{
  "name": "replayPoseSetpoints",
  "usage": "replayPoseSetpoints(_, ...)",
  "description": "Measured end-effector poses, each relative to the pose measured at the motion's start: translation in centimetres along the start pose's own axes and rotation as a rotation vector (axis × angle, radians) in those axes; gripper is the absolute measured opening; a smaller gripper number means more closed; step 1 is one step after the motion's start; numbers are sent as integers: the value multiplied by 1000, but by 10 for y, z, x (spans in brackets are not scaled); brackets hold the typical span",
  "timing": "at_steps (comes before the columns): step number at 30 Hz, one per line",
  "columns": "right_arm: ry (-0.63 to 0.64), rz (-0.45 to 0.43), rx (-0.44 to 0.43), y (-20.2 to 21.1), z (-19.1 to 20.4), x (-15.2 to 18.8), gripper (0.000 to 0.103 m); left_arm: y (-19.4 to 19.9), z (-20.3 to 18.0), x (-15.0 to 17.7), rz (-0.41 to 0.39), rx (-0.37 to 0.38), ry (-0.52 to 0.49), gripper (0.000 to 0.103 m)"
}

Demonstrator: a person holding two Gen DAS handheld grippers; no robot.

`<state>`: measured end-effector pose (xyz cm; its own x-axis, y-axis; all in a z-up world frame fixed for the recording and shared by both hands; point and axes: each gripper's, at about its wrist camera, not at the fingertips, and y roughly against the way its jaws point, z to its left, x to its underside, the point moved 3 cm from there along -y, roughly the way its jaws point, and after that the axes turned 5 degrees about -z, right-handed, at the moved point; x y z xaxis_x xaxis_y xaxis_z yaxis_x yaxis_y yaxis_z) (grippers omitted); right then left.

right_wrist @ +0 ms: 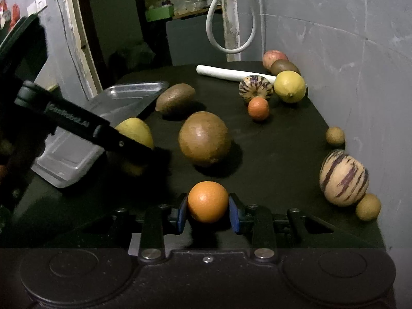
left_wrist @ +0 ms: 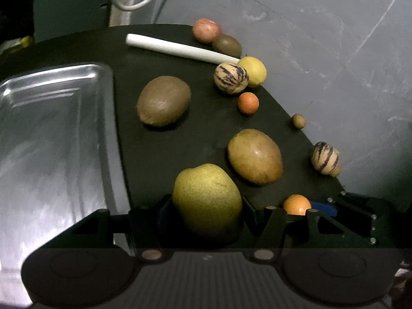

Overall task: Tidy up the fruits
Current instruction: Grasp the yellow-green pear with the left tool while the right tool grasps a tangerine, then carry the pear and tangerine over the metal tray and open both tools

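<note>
Plainly round orange (right_wrist: 208, 200) — glossy, dimpled

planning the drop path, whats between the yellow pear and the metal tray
Nothing: in the left wrist view only bare black table lies between the yellow pear and the metal tray.
</note>
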<state>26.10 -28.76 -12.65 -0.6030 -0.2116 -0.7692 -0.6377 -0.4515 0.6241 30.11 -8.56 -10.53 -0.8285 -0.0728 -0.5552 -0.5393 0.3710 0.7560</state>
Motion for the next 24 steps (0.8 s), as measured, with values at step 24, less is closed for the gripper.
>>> replayPoseSetpoints(24, 0, -77, -7, -109, 140, -119, 35, 73, 197, -76, -194, -113, 88, 61)
